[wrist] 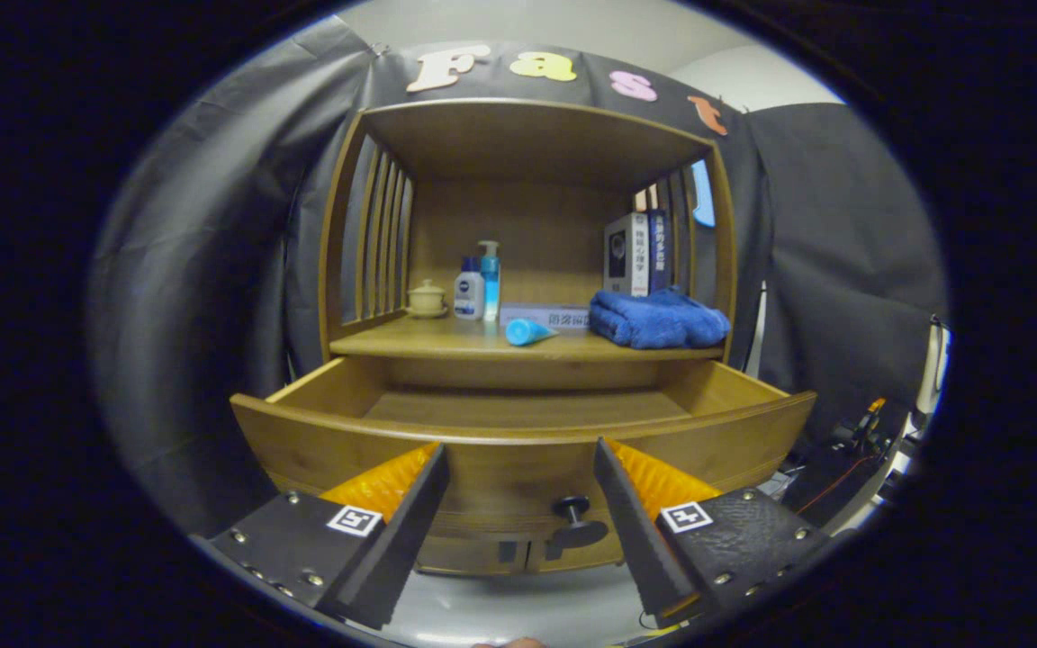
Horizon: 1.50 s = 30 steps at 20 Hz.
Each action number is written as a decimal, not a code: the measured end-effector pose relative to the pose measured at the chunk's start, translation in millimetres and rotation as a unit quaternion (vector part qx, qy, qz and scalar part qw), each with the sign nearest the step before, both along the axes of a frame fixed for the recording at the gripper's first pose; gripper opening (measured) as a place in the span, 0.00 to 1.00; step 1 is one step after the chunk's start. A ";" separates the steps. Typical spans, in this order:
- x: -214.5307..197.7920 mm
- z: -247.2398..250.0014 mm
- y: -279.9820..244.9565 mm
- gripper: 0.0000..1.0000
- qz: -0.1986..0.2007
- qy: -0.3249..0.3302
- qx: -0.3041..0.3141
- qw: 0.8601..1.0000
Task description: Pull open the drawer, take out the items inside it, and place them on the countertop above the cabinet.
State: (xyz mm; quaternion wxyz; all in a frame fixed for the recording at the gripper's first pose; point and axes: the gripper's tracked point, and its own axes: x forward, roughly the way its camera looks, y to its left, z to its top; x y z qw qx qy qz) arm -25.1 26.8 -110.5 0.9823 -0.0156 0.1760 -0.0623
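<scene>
From my remote seat, the gripper hangs with its two fingers spread wide and nothing between them but air, facing a wooden cabinet in the booth. The drawer, a shallow bowed-front tray of smooth honey-toned wood, stands pulled out just beyond the fingertips; its bare floor shows no items that I can make out. A small dark mushroom-shaped knob juts from the drawer front, at about 5 o'clock from the gap between the fingers and nearer the right one, touching neither.

Above the drawer, at 12 o'clock, the countertop carries the goods. A teal cone-shaped tube lies on its side near the front edge. At its 10 o'clock stand a white bottle and a slim blue pump bottle, side by side. Left of them sits a small cream lidded cup on a saucer. At 3 o'clock from the tube, a plush blue towel lies folded, with an upright box just behind it. A flat pale box rests behind the tube. Vertical slats wall the shelf's sides. Cables trail at 3 o'clock from the drawer.
</scene>
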 end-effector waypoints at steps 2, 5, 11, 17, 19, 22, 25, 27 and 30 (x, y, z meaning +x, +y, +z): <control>1.2 1.2 0.5 0.97 0.012 -0.013 0.019 1.000; 8.0 1.8 -0.9 0.97 0.020 -0.023 0.017 0.999; 35.3 -6.5 -5.5 0.98 0.027 -0.006 -0.006 1.000; 67.3 -9.2 -3.8 1.00 0.027 0.002 -0.007 1.000; 78.5 -15.1 -6.3 1.00 0.027 0.002 -0.003 1.000; 96.7 -20.1 -8.4 1.00 0.026 -0.001 0.004 1.000; 112.6 -24.1 -9.3 1.00 0.026 0.000 0.004 1.000; 121.3 -26.2 -9.4 1.00 0.026 0.002 0.005 1.000; 131.6 -28.8 -9.0 1.00 0.022 -0.002 0.012 1.000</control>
